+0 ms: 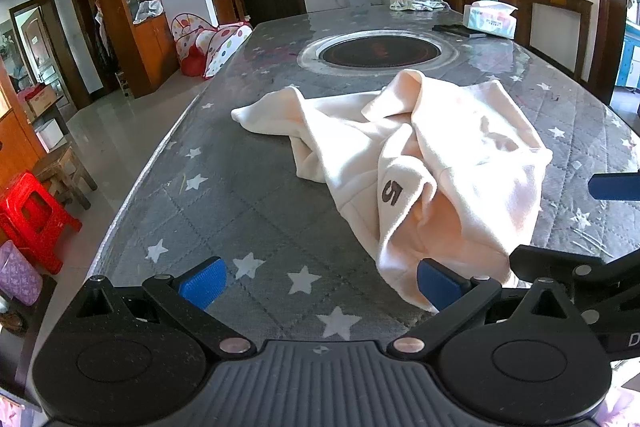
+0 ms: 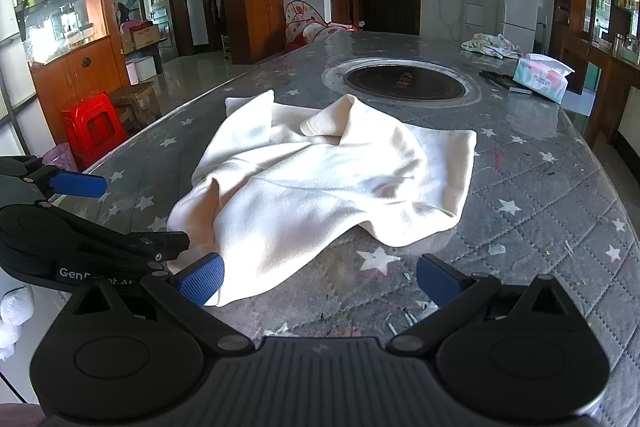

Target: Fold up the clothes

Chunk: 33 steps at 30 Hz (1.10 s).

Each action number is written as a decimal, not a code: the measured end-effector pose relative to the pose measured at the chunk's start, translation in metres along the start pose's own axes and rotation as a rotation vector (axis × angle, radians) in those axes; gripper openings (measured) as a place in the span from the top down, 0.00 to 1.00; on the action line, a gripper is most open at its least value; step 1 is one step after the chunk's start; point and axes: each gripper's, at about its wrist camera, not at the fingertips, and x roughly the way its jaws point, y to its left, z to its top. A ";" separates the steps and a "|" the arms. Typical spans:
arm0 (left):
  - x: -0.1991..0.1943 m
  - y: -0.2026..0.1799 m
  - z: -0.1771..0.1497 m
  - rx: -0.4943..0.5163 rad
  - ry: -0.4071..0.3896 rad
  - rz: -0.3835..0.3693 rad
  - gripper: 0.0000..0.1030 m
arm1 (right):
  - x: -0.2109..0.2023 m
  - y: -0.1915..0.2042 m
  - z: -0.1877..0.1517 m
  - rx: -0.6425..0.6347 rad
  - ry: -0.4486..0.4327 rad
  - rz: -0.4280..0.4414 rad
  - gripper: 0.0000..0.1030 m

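A cream garment point(image 1: 420, 163) lies crumpled on the grey star-patterned table point(image 1: 224, 195); a dark "5" point(image 1: 391, 193) is printed on it. It also shows in the right wrist view point(image 2: 320, 179). My left gripper point(image 1: 320, 285) is open and empty at the table's near edge; its right pad point(image 1: 436, 285) touches the garment's near hem. My right gripper point(image 2: 318, 281) is open and empty; its left pad point(image 2: 200, 283) touches the garment's near corner. The right gripper's finger point(image 1: 616, 185) shows in the left view, and the left gripper's finger point(image 2: 78, 183) in the right view.
A round inset hob point(image 1: 380, 53) sits mid-table beyond the garment. A tissue box point(image 1: 490, 19), a dark flat object point(image 1: 456, 29) and another bundle of cloth point(image 1: 418, 1) lie at the far end. Red stool point(image 1: 30, 215) and wooden stool stand left of the table.
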 end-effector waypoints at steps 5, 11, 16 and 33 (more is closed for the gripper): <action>0.001 0.001 0.001 -0.003 0.000 0.001 0.00 | 0.001 0.000 0.000 0.002 0.002 0.002 0.00; 0.002 0.002 0.002 -0.003 0.001 0.003 0.00 | 0.004 0.000 0.001 0.003 0.002 0.005 0.00; 0.003 0.003 0.003 -0.005 0.004 0.006 0.00 | 0.005 0.000 0.002 0.001 0.001 0.009 0.00; 0.005 0.010 0.008 -0.015 -0.002 0.014 0.00 | 0.011 0.004 0.008 -0.017 0.003 0.015 0.00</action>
